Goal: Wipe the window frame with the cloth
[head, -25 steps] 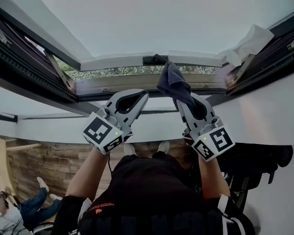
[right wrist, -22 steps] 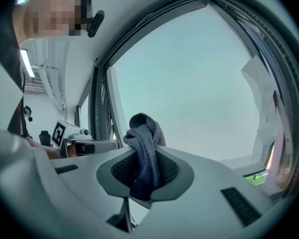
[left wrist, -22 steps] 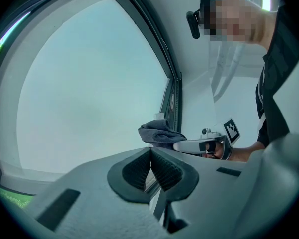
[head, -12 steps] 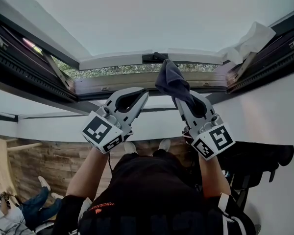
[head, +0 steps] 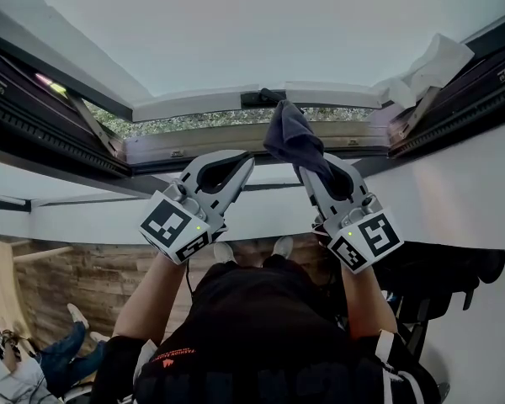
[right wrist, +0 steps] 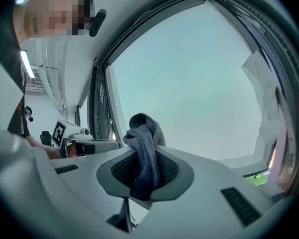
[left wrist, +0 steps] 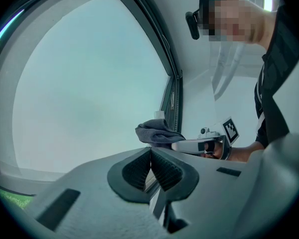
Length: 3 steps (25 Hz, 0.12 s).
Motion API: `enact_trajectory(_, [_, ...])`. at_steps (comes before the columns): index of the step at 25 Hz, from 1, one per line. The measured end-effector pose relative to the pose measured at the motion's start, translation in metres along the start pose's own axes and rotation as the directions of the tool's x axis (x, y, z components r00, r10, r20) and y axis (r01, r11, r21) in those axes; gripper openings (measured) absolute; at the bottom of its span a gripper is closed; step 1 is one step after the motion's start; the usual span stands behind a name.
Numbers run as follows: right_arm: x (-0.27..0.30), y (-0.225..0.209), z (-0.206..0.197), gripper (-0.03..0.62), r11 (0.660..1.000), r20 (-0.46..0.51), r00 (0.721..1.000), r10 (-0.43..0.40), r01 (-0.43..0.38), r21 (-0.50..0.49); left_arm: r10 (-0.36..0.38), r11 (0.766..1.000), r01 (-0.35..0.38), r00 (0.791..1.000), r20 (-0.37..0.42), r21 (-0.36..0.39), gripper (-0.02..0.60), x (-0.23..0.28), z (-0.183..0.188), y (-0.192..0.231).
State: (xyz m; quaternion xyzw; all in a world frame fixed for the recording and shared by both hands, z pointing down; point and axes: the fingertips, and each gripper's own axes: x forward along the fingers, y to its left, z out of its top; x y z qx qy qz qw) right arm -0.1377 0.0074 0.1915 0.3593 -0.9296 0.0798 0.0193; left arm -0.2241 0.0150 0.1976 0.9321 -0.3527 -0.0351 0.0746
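- Claw on my left [head: 233,169]: pressed together on nothing and held below the window frame [head: 194,105], I'd guess to stay clear of the wiping.
- Cloth [head: 293,138] is bunched in my right claw [head: 320,171], pinched mid-fold so its free end pokes up at the frame beside the dark handle [head: 261,98]; whether it touches, I can't tell.
- Far right, a crumpled white sheet [head: 433,64] clings to the frame's corner; I can't make out what it is.
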Motion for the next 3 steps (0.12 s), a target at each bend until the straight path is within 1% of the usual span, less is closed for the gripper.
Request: enact_trajectory(3, [0.0003, -0.0018, -0.0001, 0.043, 1.0, -0.002, 1.0, -0.001, 0.001, 0.0, -0.004, 1.0, 0.004, 1.0, -0.001, 0.002, 0.02, 0.0021, 0.0005, -0.0001])
